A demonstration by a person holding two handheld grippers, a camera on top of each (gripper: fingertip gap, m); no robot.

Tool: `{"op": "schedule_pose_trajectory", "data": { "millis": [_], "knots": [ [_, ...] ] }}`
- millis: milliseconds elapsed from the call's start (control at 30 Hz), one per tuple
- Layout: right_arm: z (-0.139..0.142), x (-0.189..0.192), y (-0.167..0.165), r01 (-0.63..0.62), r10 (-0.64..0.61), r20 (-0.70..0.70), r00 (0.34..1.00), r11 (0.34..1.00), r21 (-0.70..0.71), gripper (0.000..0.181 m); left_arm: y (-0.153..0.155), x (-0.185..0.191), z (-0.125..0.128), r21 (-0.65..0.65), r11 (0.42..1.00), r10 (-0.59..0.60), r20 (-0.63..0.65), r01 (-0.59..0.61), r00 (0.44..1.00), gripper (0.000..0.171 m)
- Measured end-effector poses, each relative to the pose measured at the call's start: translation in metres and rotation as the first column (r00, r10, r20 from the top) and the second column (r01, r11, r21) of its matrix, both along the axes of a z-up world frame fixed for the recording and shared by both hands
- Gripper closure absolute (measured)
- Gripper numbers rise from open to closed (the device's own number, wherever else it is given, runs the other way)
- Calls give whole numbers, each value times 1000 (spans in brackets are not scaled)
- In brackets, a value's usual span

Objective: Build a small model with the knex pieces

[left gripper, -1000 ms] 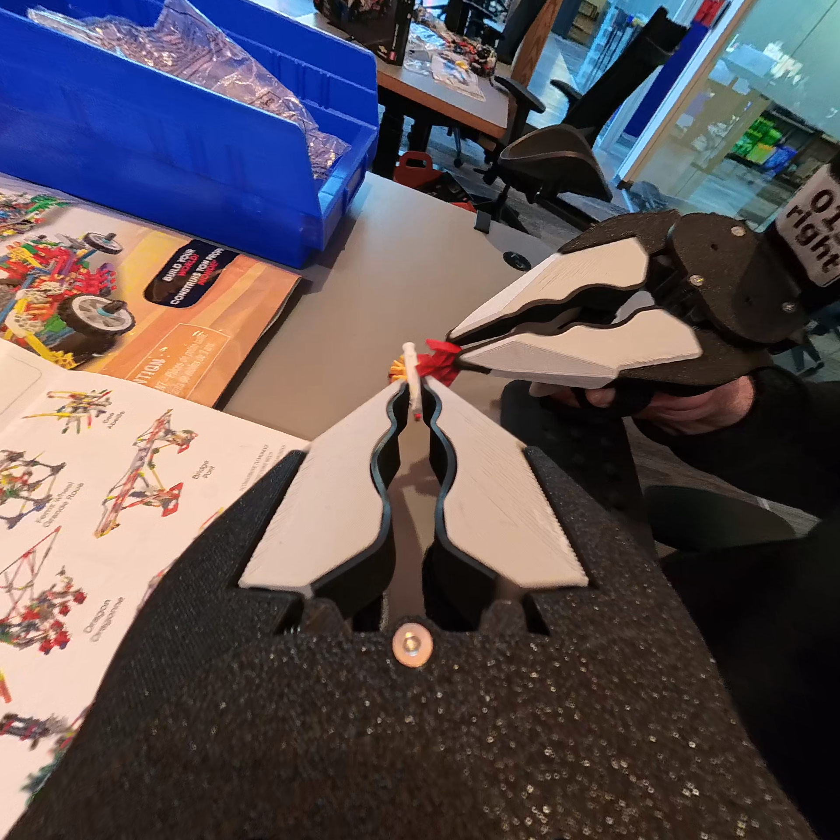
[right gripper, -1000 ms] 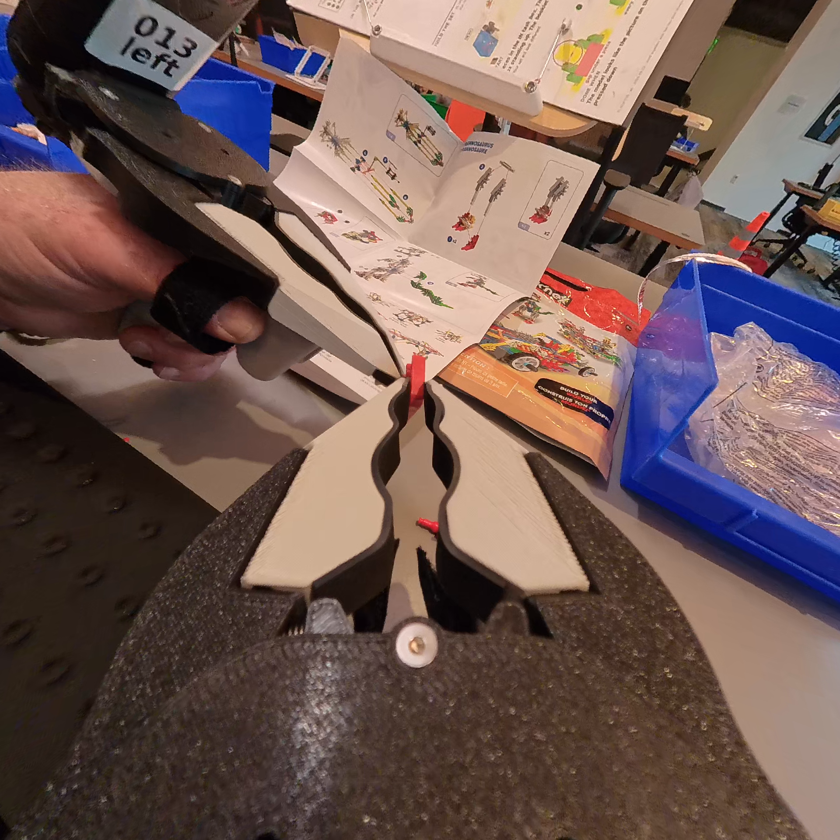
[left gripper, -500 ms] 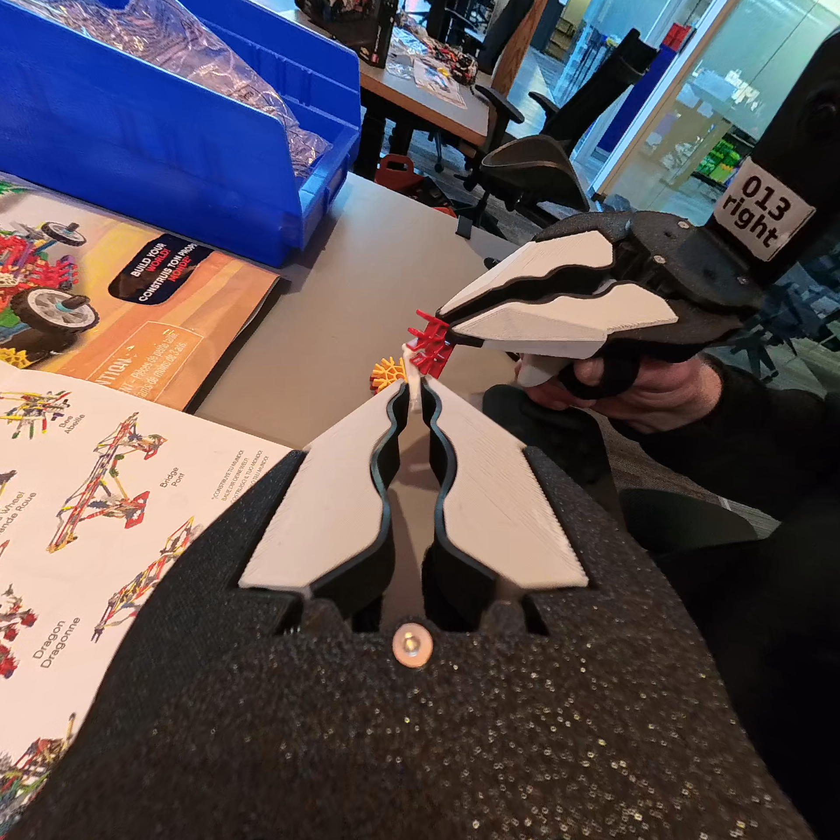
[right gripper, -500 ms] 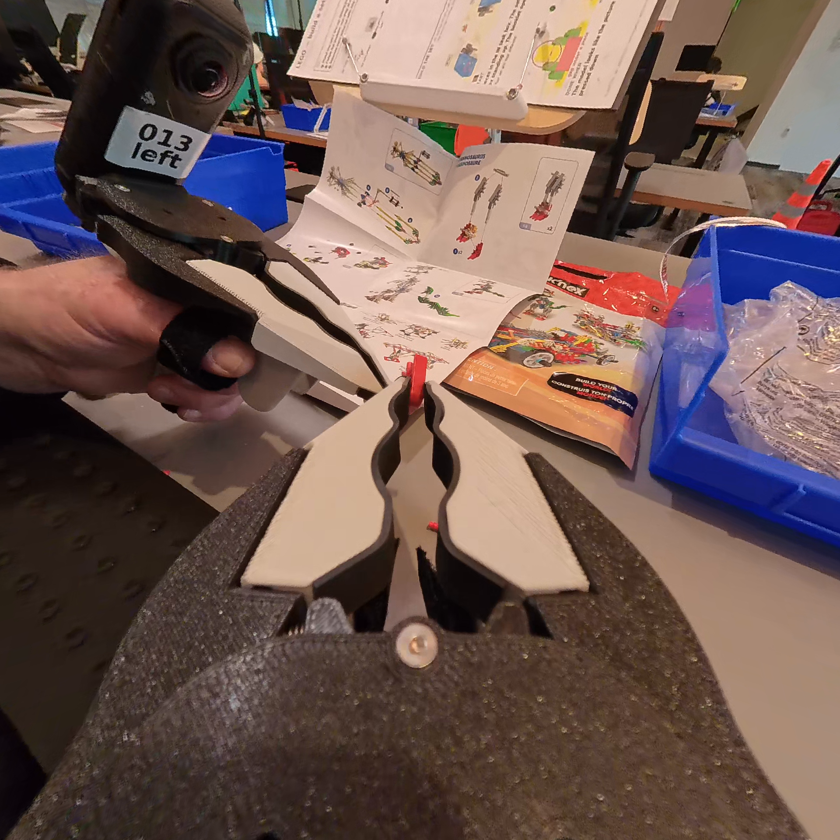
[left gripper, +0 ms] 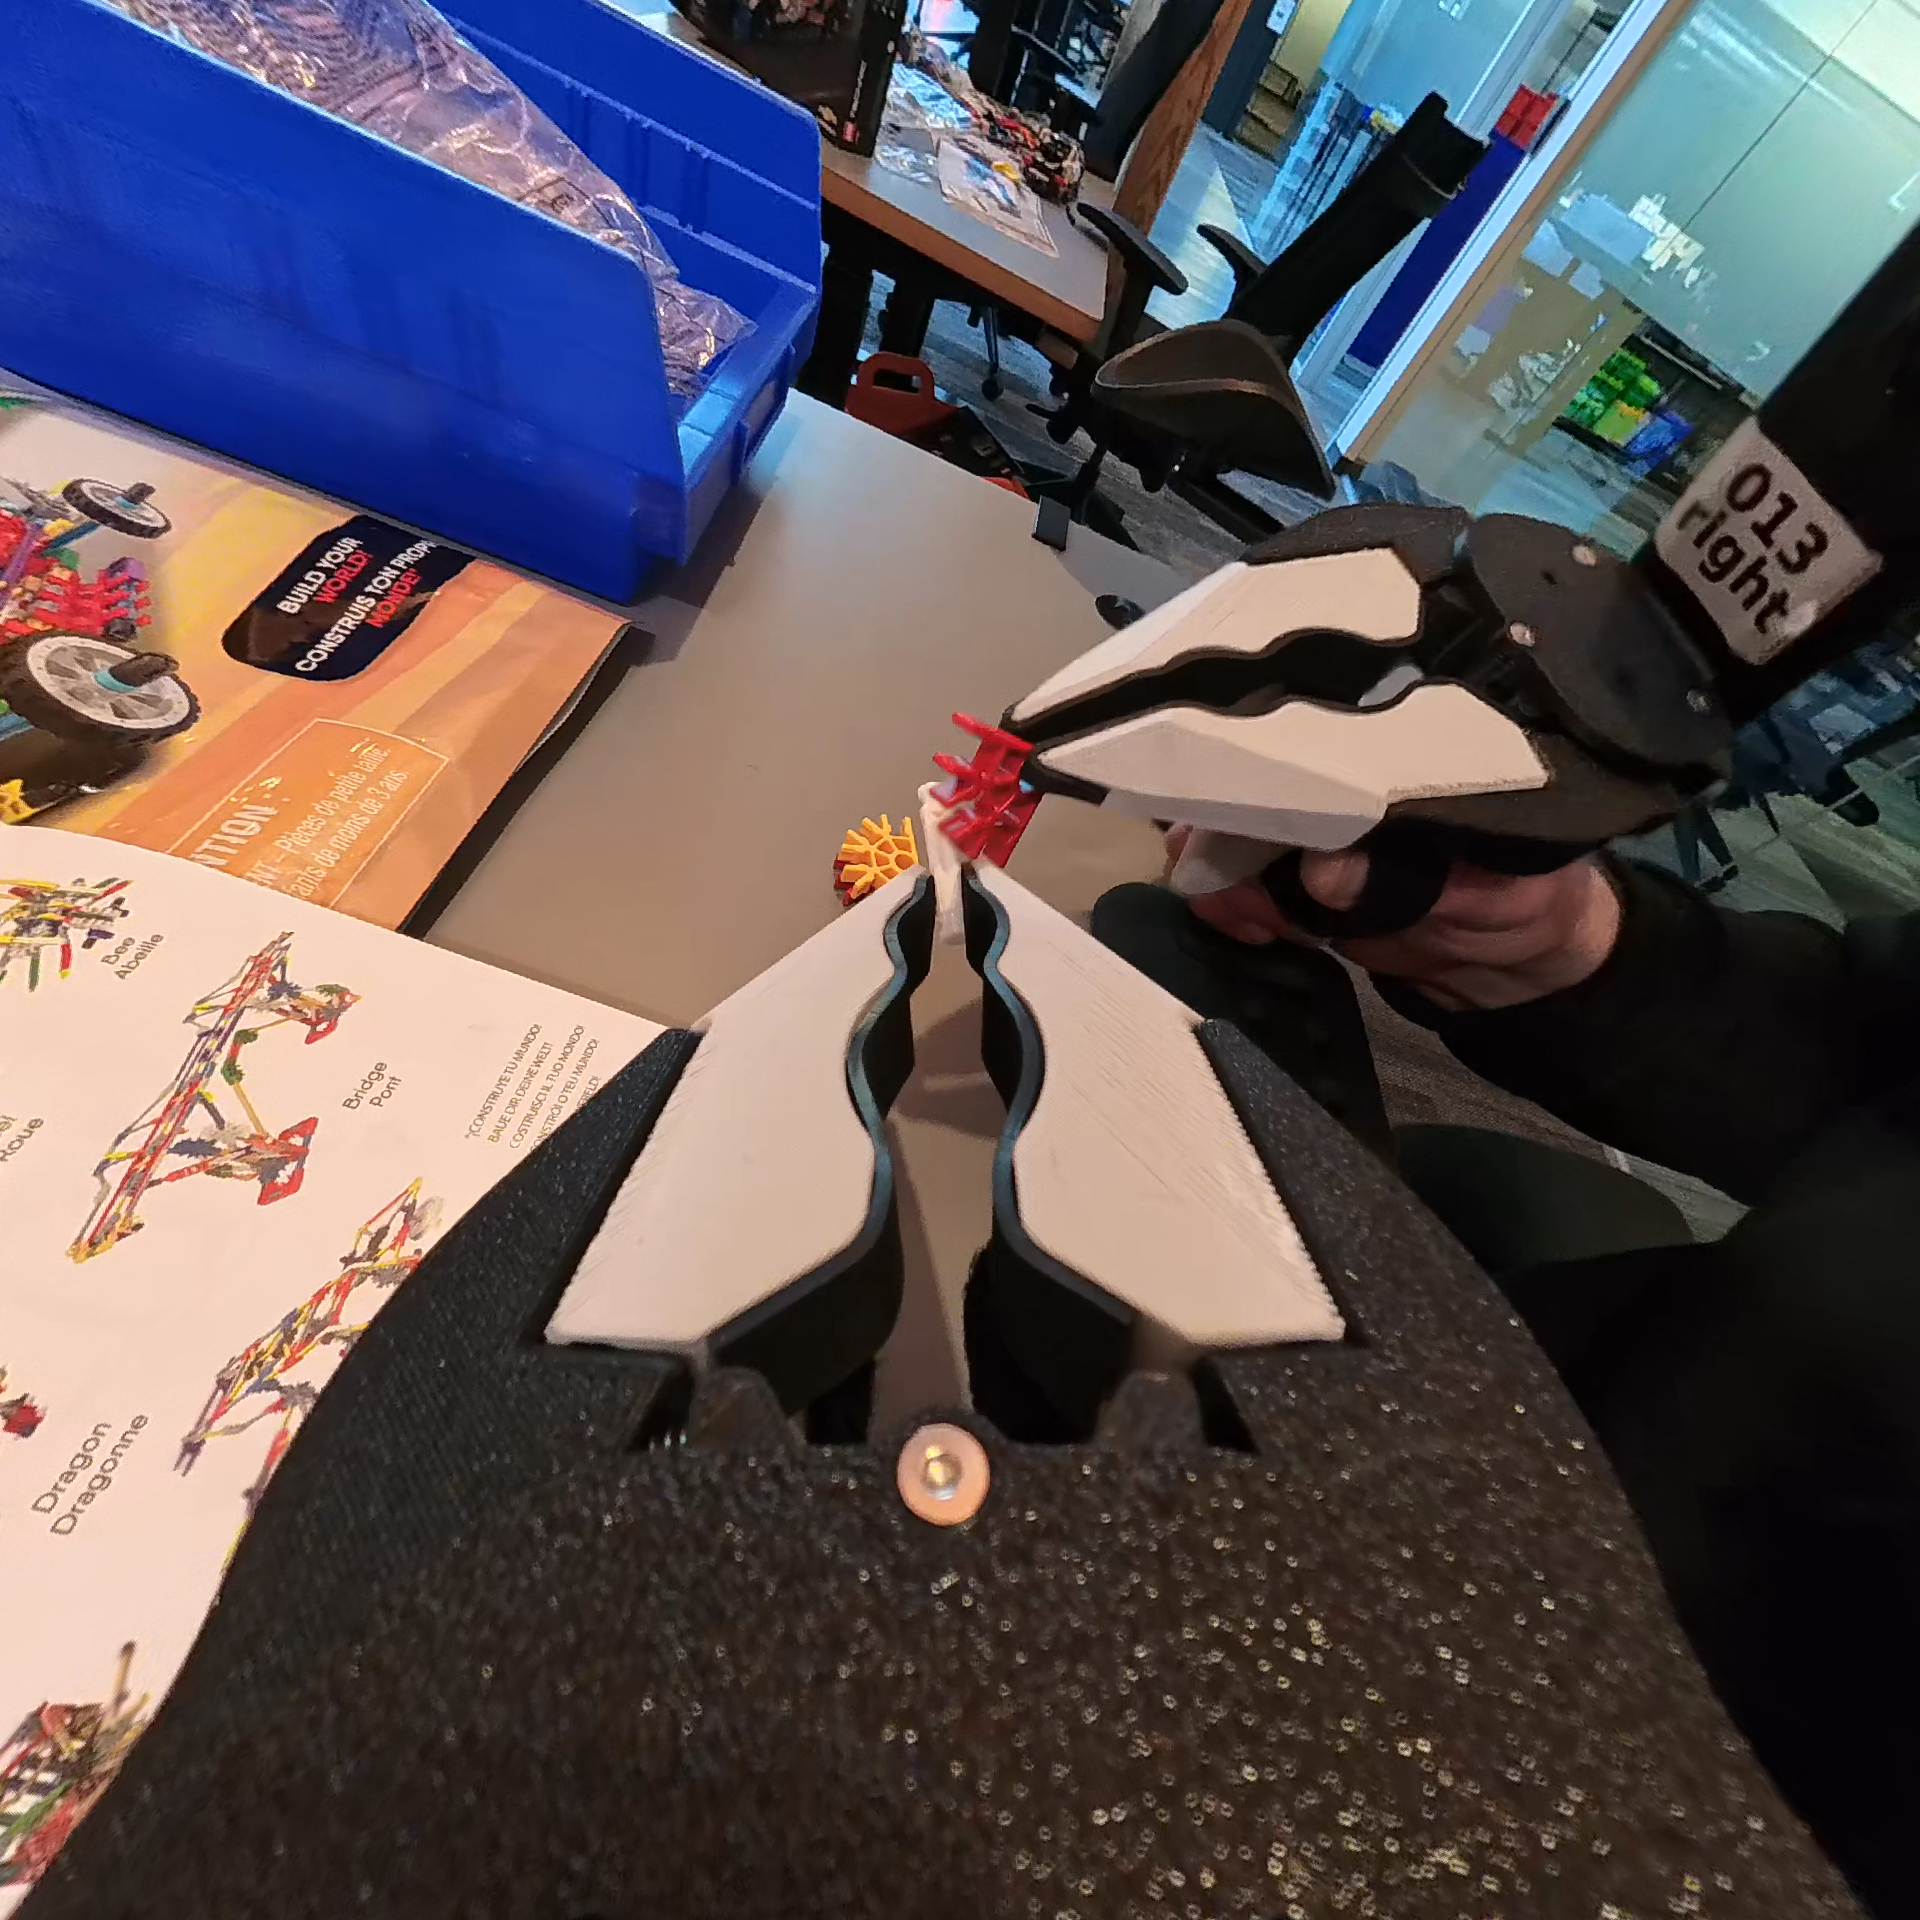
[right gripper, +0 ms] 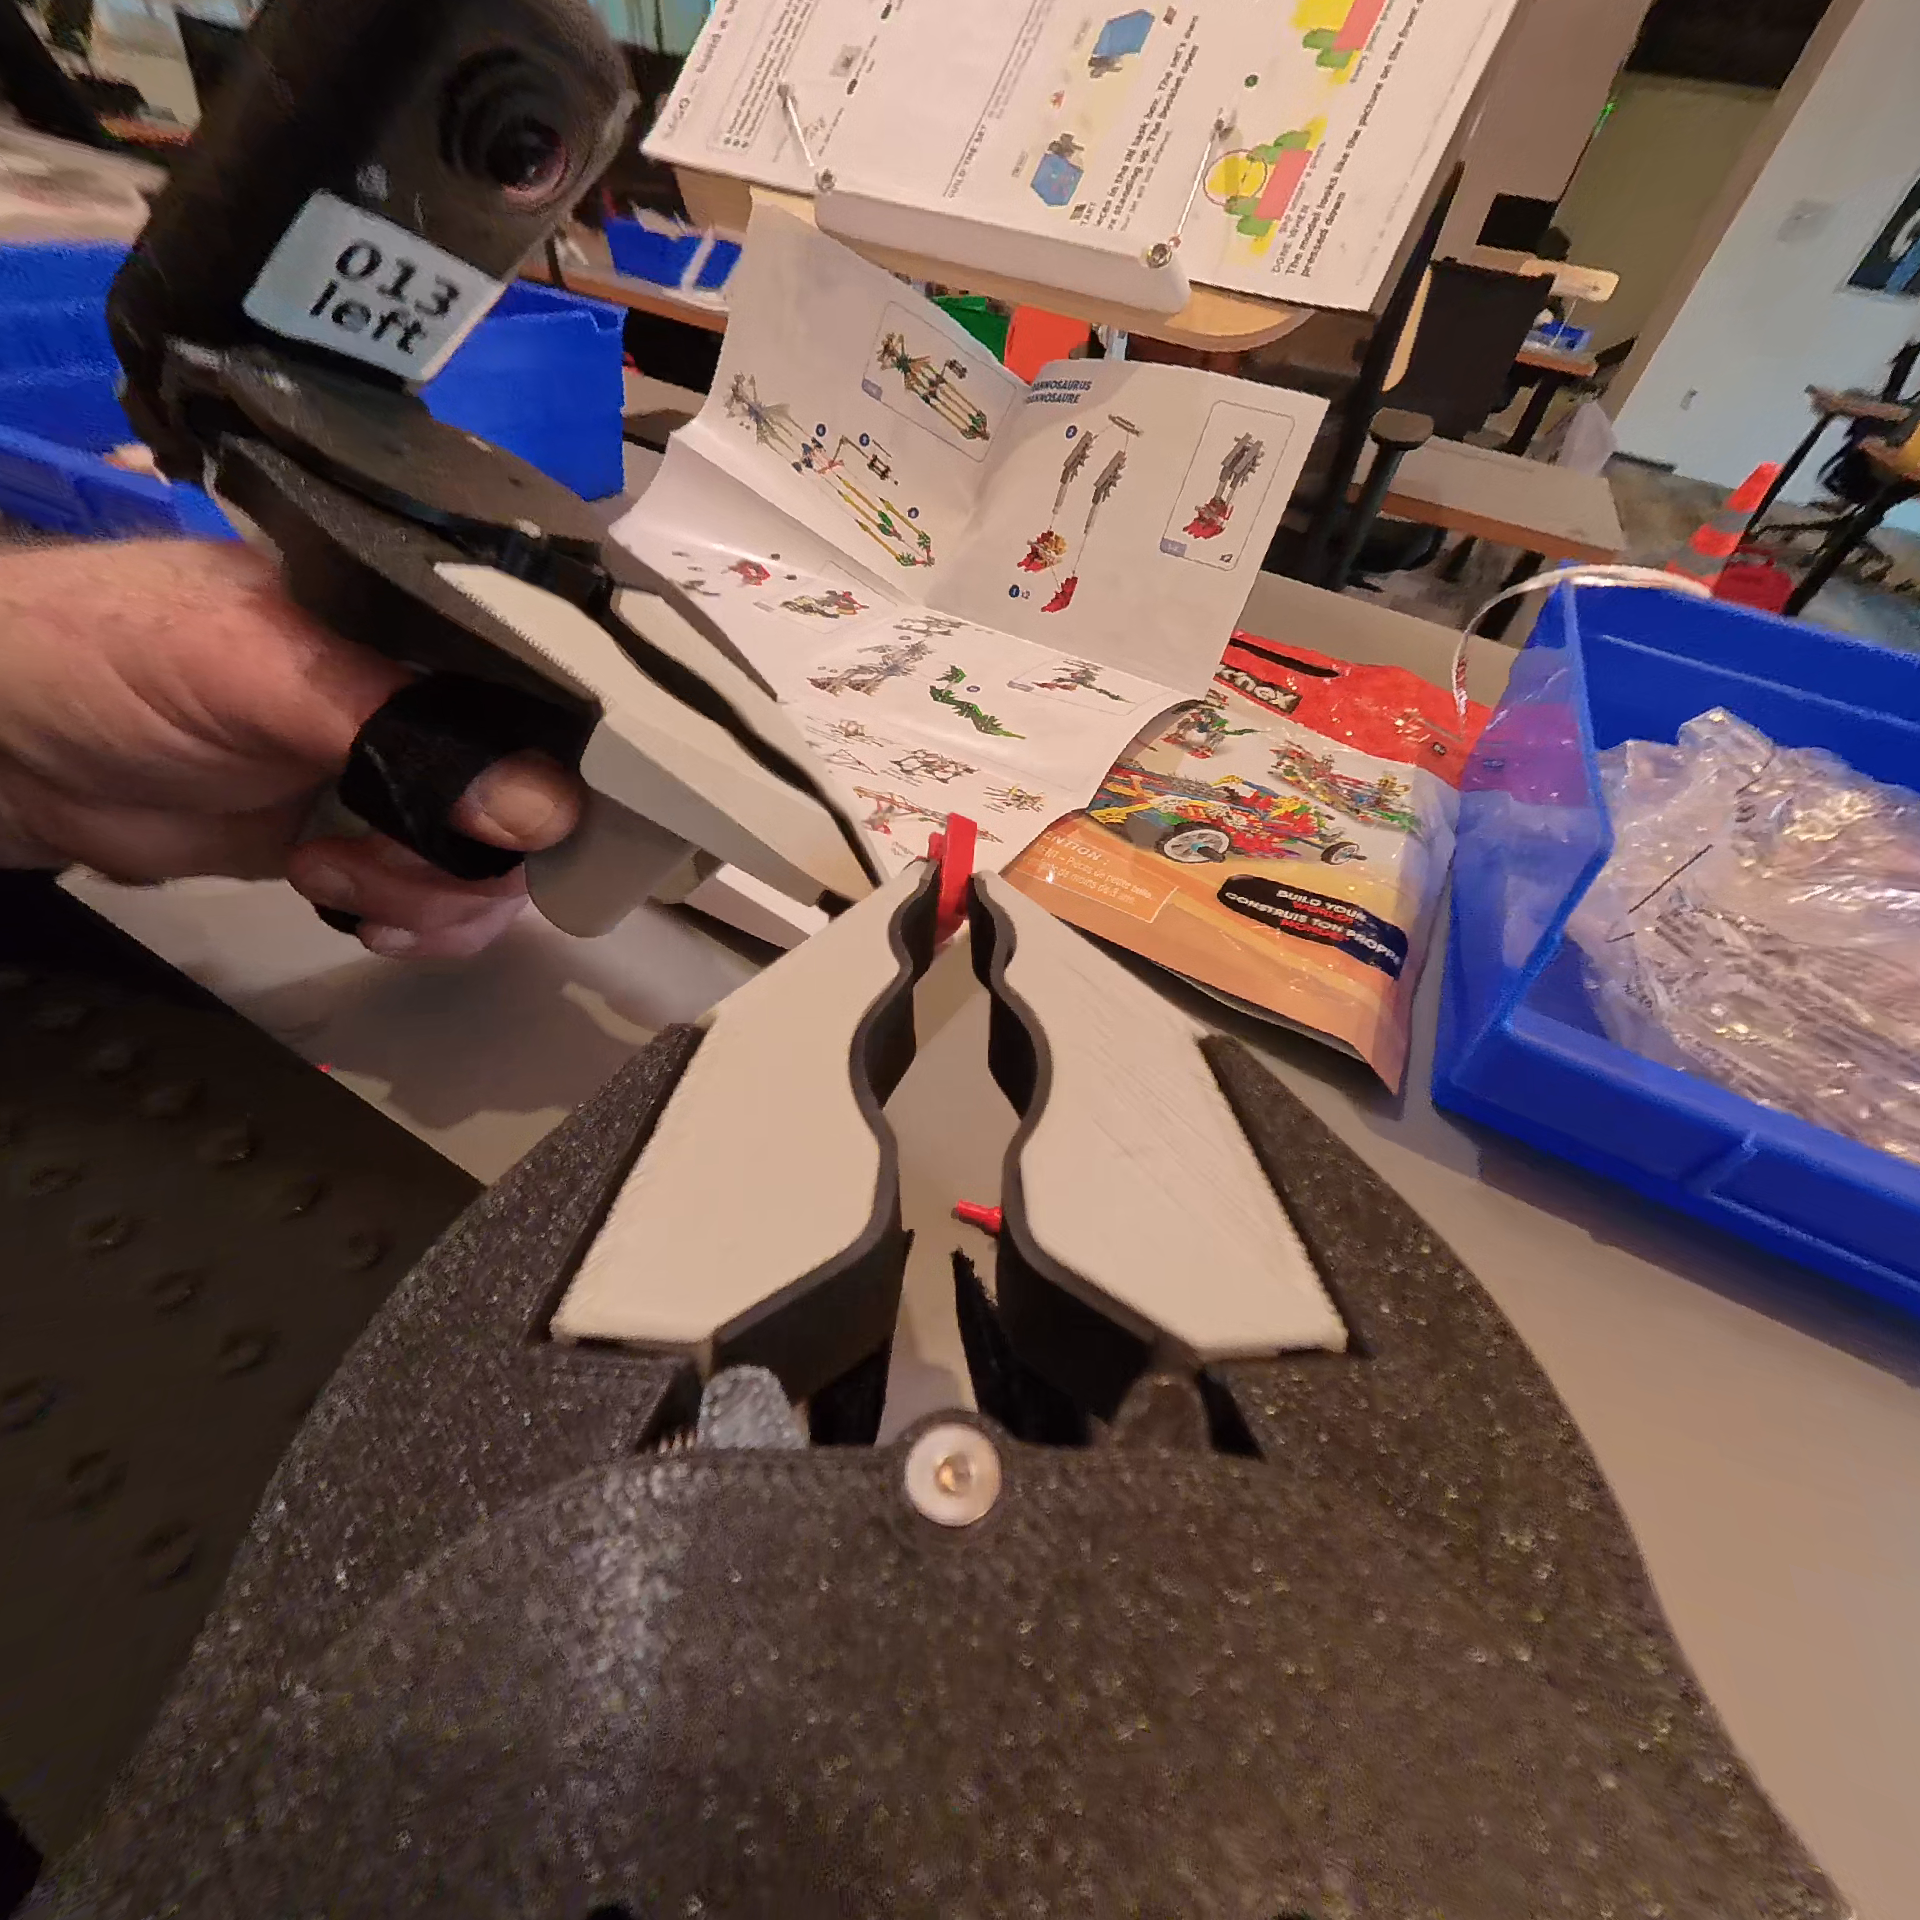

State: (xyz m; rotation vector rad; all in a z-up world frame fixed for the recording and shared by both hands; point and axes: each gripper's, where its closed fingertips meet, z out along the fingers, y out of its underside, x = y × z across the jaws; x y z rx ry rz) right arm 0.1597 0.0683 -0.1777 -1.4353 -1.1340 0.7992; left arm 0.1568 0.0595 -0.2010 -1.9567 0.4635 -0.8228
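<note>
We're pinching a white rod [left gripper: 940, 896] in the left gripper [left gripper: 943, 902], right gripper [left gripper: 1023, 750] clamping a red connector [left gripper: 977, 792] against it; yellow connector [left gripper: 878, 850] lying just behind.

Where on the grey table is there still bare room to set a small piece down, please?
The grey table is bare between the orange bag, the blue bin and the yellow connector; another strip runs in front of the bin. It is crowded where the left gripper and right gripper meet, over the instruction sheet.
</note>
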Motion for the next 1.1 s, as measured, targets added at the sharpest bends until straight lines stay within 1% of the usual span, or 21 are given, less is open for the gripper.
{"op": "schedule_pose_trajectory", "data": {
  "millis": [100,200,867,1100],
  "knots": [
    [5,3,4,-18,14,-56,998,996,-86,176,-1,3,-1,-1,1000,-10,-5,10,1000,170],
    [5,4,8,-26,15,-80,997,991,-133,176,0,3,1,5,1000,-9,-2,9,1000,170],
    [4,6,11,-42,22,-104,994,982,-187,176,0,2,7,13,1000,-5,31,4,1000,170],
    [6,9,15,-73,34,-152,988,963,-261,177,1,1,13,24,1000,-7,70,5,997,170]
  ]
}}
